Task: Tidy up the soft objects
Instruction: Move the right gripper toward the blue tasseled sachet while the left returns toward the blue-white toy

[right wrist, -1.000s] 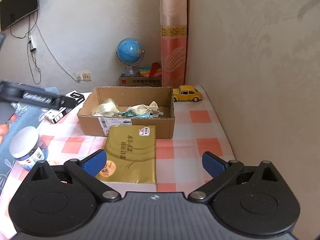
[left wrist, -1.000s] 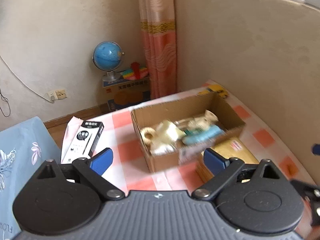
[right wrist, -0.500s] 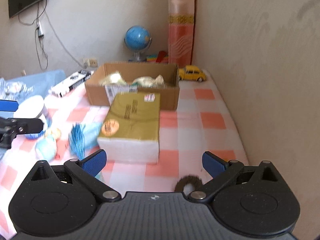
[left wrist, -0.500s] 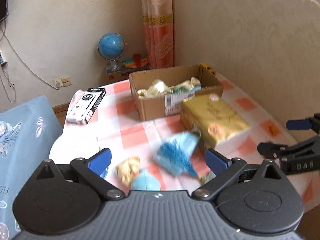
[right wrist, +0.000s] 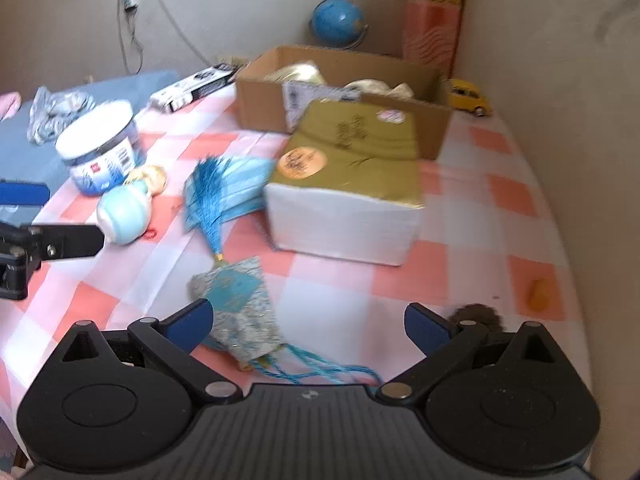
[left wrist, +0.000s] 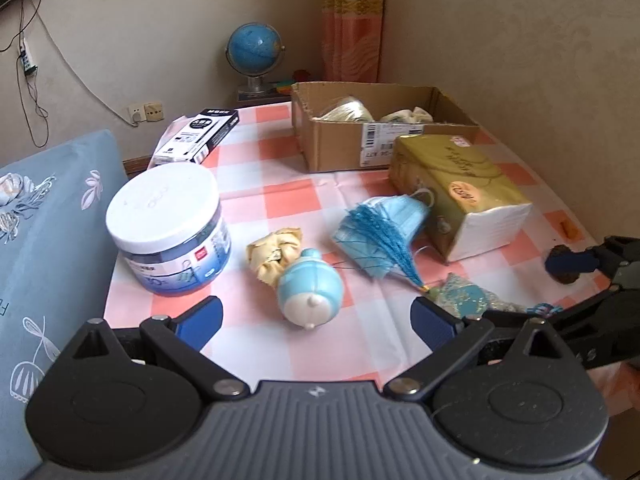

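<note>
Left gripper (left wrist: 316, 314) hovered low over checked tablecloth (left wrist: 288, 200), fingers spread wide, nothing between them. Right gripper (right wrist: 308, 322) same: wide apart, empty, low over cloth near table's front edge.

Soft items scattered on cloth in front of cardboard box (left wrist: 340, 144):
- blue round plush toy (left wrist: 310, 290) just ahead of left gripper, touching crumpled yellow fabric bundle (left wrist: 274, 252) behind it.
- blue face mask (left wrist: 396, 216) with blue tassel (left wrist: 384, 240) lying across it, beside gold tissue pack (left wrist: 456, 192).
- teal embroidered pouch (right wrist: 240, 304) at tassel's lower end, right by right gripper's left finger, blue cord (right wrist: 320, 372) trailing toward camera.
- dark round scrunchie-like thing (right wrist: 476, 316) near right gripper's right finger; blurred, kind unclear.

Box open, cream-coloured soft pieces (left wrist: 348, 110) already inside. Tissue pack touched box's front side in right wrist view.

Other stuff: white-lidded jar (left wrist: 168, 224) at left, black-and-white carton (left wrist: 198, 136) behind it, yellow toy car (right wrist: 470, 96) by wall, globe (left wrist: 254, 48) in corner. Right wrist view somewhat motion-blurred.
</note>
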